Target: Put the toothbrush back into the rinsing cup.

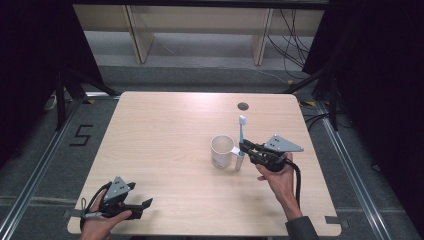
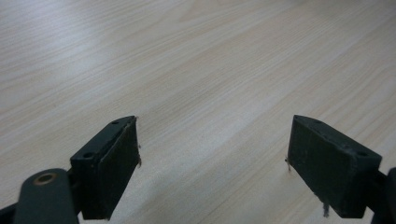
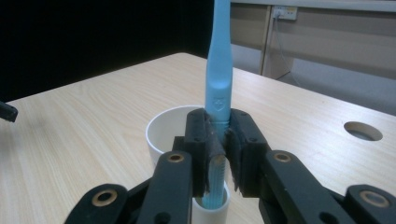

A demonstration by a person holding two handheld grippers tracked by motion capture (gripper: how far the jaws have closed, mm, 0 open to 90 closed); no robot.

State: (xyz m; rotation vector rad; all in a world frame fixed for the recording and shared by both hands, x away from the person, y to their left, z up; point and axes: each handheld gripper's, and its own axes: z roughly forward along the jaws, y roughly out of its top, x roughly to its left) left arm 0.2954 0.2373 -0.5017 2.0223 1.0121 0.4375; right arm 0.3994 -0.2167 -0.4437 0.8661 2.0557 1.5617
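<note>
The right tool (image 3: 218, 154) grips an upright light-blue toothbrush (image 3: 218, 70), clamped tight, with a white mug (image 1: 222, 151) just beside it. The left tool (image 2: 212, 154) gapes wide over bare table (image 2: 196, 70), holding nothing.

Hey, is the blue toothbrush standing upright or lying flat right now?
Upright. The toothbrush stands with its head up beside the white mug, its handle clamped in the right claw and its lower end in a small white holder.

We see a light-blue toothbrush (image 1: 241, 135) standing upright, bristles on top, clamped mid-handle just right of a white handled mug (image 1: 222, 151), right of table centre. Mug upright, looks empty.
</note>
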